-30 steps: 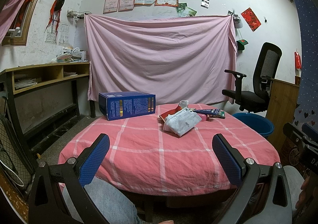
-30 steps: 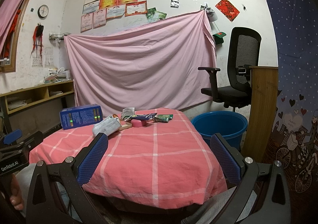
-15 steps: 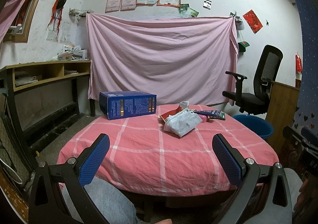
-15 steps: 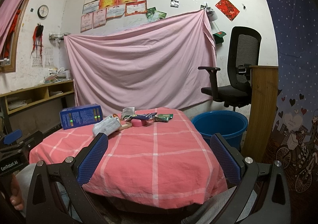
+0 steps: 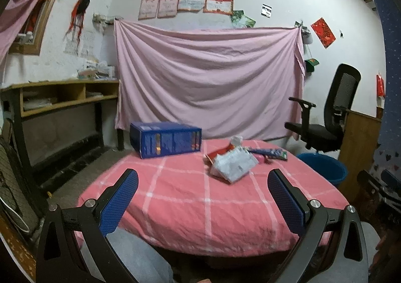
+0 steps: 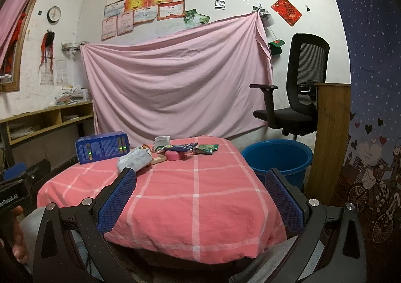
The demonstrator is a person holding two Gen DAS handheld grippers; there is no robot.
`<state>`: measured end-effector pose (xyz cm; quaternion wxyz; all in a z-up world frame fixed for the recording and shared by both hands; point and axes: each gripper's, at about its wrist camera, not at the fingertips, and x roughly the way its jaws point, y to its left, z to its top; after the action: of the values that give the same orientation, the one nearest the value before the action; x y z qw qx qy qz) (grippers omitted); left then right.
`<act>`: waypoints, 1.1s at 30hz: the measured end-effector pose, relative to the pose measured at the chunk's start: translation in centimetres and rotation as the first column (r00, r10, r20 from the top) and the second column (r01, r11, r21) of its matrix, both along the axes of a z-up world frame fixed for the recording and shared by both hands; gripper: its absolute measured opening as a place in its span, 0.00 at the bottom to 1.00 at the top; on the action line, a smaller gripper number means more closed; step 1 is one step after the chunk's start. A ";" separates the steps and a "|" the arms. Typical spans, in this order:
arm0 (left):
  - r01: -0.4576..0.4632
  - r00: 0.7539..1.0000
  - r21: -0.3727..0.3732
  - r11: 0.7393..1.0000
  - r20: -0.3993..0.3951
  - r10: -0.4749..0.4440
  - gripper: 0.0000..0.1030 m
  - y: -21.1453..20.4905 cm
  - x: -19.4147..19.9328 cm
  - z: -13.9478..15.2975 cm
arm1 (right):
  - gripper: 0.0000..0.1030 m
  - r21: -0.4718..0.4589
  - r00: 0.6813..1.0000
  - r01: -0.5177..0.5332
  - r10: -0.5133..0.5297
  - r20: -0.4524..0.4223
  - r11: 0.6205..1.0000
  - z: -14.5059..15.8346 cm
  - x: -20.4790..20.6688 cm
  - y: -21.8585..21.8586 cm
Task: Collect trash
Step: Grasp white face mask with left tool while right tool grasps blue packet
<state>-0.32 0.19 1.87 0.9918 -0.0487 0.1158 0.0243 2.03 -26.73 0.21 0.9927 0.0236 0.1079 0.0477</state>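
A heap of trash lies on the far half of the round table with the pink checked cloth (image 5: 200,205): a crumpled white wrapper (image 5: 234,163), a red packet (image 5: 220,152), a dark blue wrapper (image 5: 265,150). In the right wrist view the white wrapper (image 6: 135,158), a pink round piece (image 6: 174,155), a green wrapper (image 6: 206,149) and a blue box (image 6: 102,146) show. The blue box also stands at the far left in the left wrist view (image 5: 166,142). My left gripper (image 5: 200,195) and right gripper (image 6: 200,195) are open and empty, at the near table edge.
A blue plastic tub (image 6: 278,158) stands on the floor right of the table, also seen in the left wrist view (image 5: 323,166). A black office chair (image 6: 295,107) and a wooden panel (image 6: 330,137) are behind it. A shelf desk (image 5: 62,99) lines the left wall.
The left wrist view has shifted: the table and trash sit a little higher and closer in frame. The right gripper has not visibly moved. Both stay open.
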 end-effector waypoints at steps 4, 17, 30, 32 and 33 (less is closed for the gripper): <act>-0.012 1.000 -0.043 0.999 0.023 0.013 0.98 0.8 0.9 1.2 | 1.00 -0.013 1.000 0.004 -0.003 0.008 1.000 0.1 0.9 0.3; -0.008 1.000 -0.104 0.994 0.003 0.009 0.98 1.9 9.5 1.5 | 1.00 -0.036 0.998 -0.012 0.014 0.063 0.999 2.2 7.8 -0.6; 0.056 0.969 -0.182 0.982 -0.227 -0.097 0.95 2.4 17.6 -3.0 | 0.95 -0.086 0.986 -0.146 0.138 -0.093 0.986 0.3 17.1 1.6; 0.082 0.952 -0.216 0.973 -0.273 -0.141 0.93 2.3 18.6 -3.8 | 0.90 -0.091 0.975 -0.177 0.162 -0.152 0.980 -0.2 18.8 2.0; 0.097 0.942 -0.229 0.969 -0.294 -0.164 0.92 2.3 19.2 -4.1 | 0.86 -0.096 0.969 -0.191 0.172 -0.177 0.977 -0.5 19.4 2.2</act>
<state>18.87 2.46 -2.28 0.9498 -0.1416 0.2751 -0.0468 21.47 -24.56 -0.33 0.9713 -0.0385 0.1951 0.1302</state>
